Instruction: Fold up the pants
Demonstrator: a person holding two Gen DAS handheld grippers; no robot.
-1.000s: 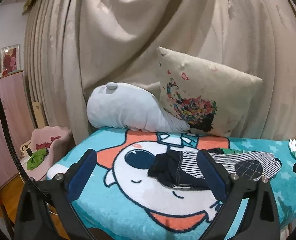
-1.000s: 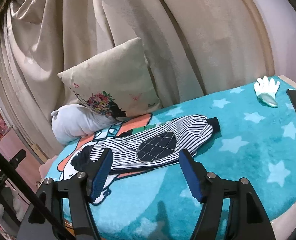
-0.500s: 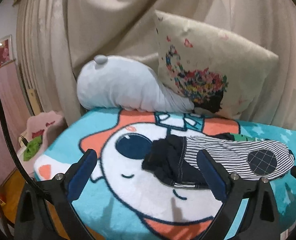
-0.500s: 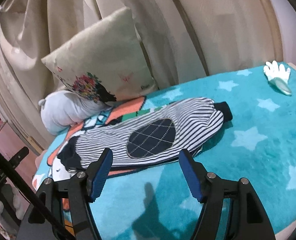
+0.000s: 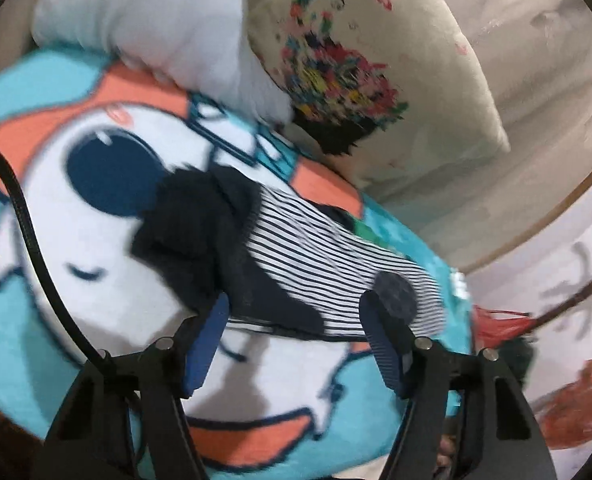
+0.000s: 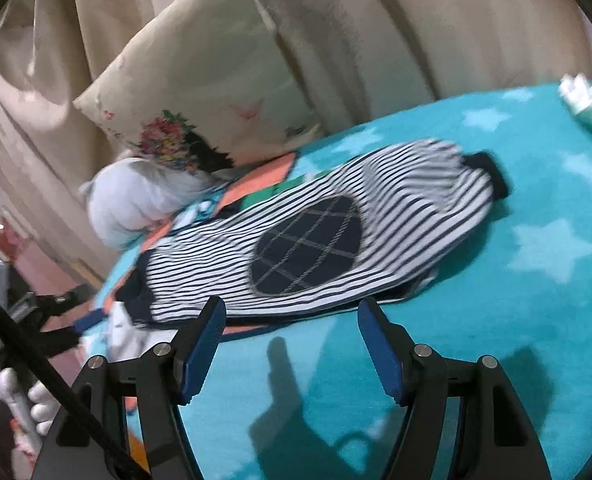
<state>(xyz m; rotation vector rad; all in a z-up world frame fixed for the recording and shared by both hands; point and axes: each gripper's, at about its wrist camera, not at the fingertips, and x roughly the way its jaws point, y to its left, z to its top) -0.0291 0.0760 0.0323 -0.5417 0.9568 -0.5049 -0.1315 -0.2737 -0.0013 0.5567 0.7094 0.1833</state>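
I am holding my left gripper (image 5: 293, 326) with its jaws wide apart at the dark waist end of the striped pants (image 6: 308, 232), which are lying flat on the teal blanket (image 6: 496, 340). My right gripper (image 6: 291, 330) is hovering with its jaws spread too, clamping nothing, just before the pants' near edge.

Striped knit cloth pants (image 6: 376, 208) with a quilted patch (image 6: 306, 246) lie on a fluffy fleece blanket (image 6: 496, 340); matt black plastic right gripper (image 6: 291, 344).
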